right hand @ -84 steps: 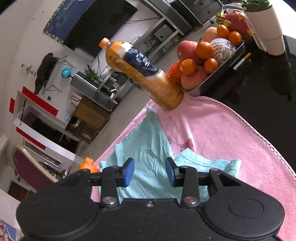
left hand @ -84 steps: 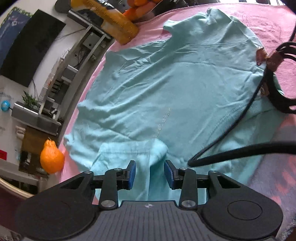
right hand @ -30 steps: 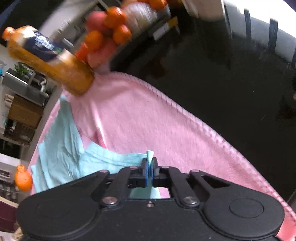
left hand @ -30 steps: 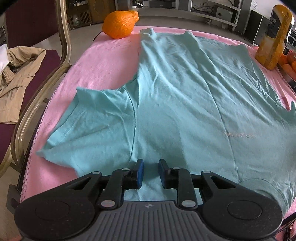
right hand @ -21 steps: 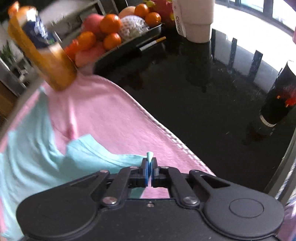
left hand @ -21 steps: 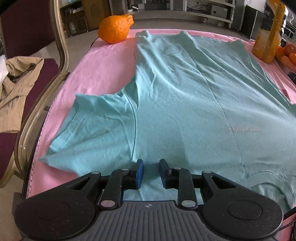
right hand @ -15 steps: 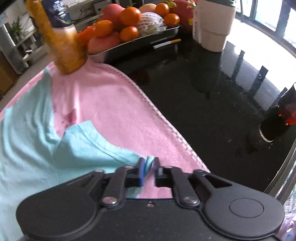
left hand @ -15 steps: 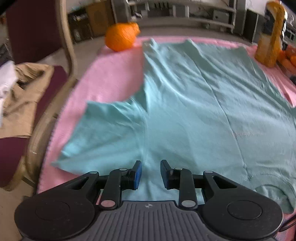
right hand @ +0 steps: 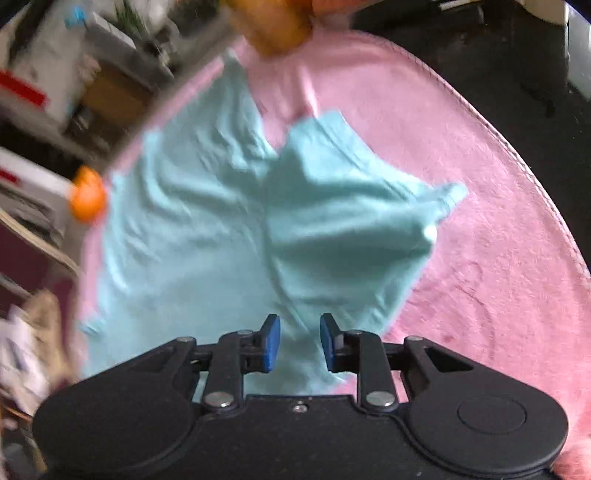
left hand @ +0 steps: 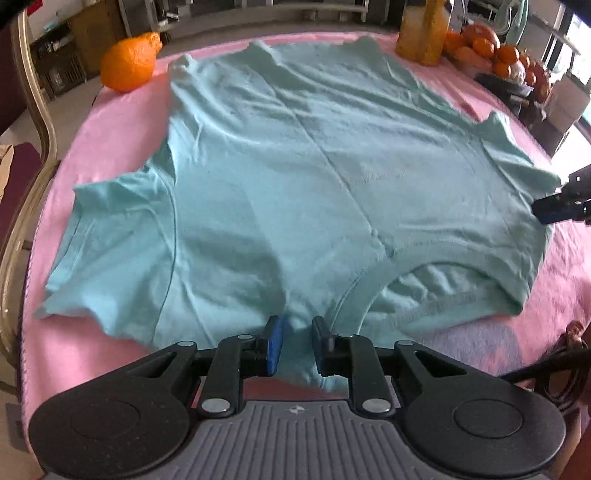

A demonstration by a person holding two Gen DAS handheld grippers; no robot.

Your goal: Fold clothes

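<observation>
A teal T-shirt (left hand: pixel 295 166) lies spread flat on a pink blanket (left hand: pixel 110 110), collar toward me. My left gripper (left hand: pixel 295 347) is at the near shoulder edge, just left of the collar. Its jaws are closing with a fold of cloth in the narrow gap, and the pads do not visibly press on it. In the blurred right wrist view, my right gripper (right hand: pixel 299 343) hangs over the T-shirt (right hand: pixel 221 229) where the right sleeve meets the body. Its jaws are closing too, with cloth below the gap. One of its blue pads (left hand: pixel 552 211) shows by the right sleeve.
An orange (left hand: pixel 129 62) sits at the blanket's far left corner and an orange bottle (left hand: pixel 423 33) at the far right. A fruit tray (left hand: pixel 495 51) stands on the black table (right hand: pixel 517 55) beyond. A chair (left hand: pixel 33 92) borders the left. A black cable (left hand: pixel 554 369) lies near right.
My right gripper let go of the sleeve tip, opened, and swung left over the shirt. My left gripper slid right toward the collar and its gap narrowed.
</observation>
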